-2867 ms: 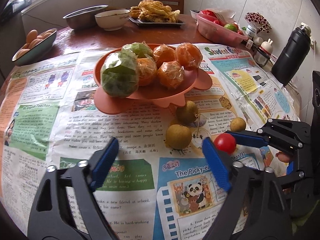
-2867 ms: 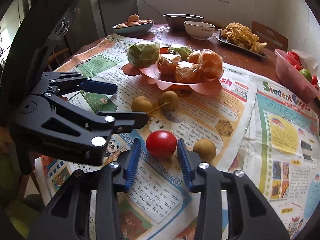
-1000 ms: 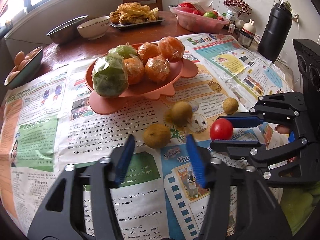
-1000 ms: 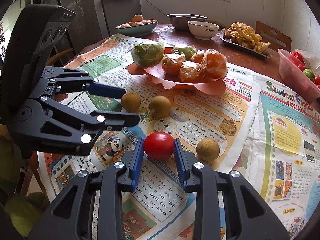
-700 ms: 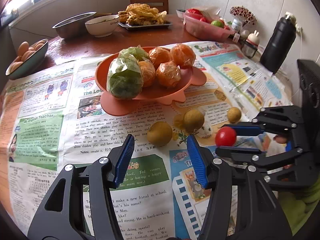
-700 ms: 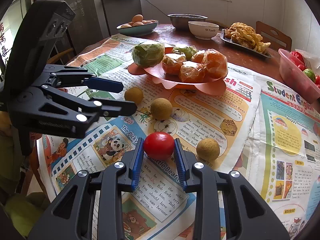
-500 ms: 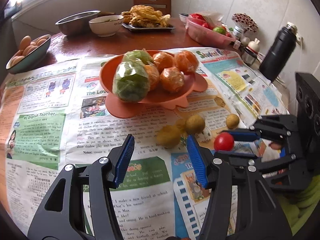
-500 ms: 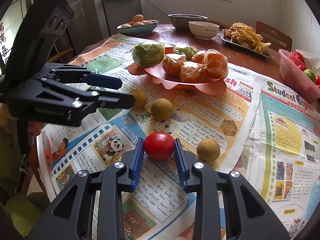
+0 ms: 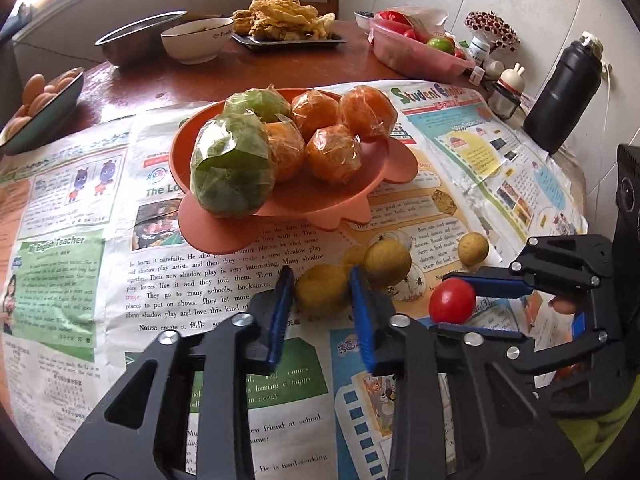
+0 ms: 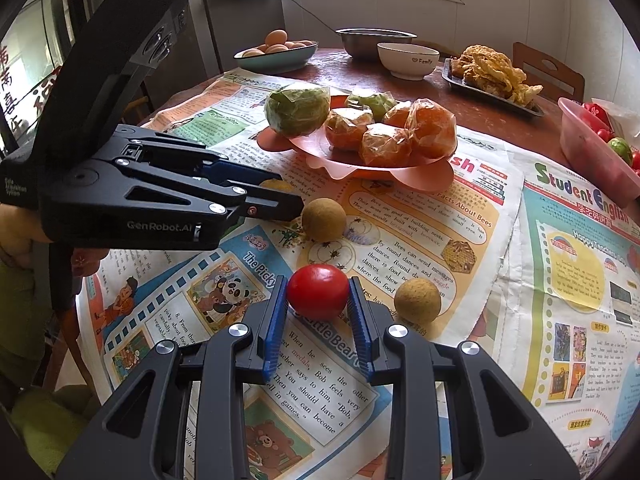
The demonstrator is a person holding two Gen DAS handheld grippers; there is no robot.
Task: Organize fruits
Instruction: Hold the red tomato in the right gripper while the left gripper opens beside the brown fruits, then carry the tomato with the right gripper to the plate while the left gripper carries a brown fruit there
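My left gripper (image 9: 322, 294) is shut on a small yellow-brown round fruit (image 9: 323, 289) just above the newspaper; in the right wrist view this fruit (image 10: 276, 185) is mostly hidden behind the left fingers. My right gripper (image 10: 318, 298) is shut on a red tomato (image 10: 318, 291), also visible in the left wrist view (image 9: 452, 301). Two more brown fruits (image 10: 323, 219) (image 10: 417, 300) lie on the paper. The orange plate (image 9: 372, 184) behind holds wrapped oranges (image 9: 334, 155) and wrapped green fruits (image 9: 232, 170).
A pink tub (image 10: 592, 152) with vegetables stands at the right. A black bottle (image 9: 562, 94), small jars, an egg bowl (image 10: 276, 54), a steel bowl, a white bowl (image 10: 408, 60) and a tray of fried food (image 10: 494, 76) ring the far side of the table.
My left gripper has moved forward onto the nearer brown fruit and shut on it. My right gripper closed on the tomato earlier and has stayed still.
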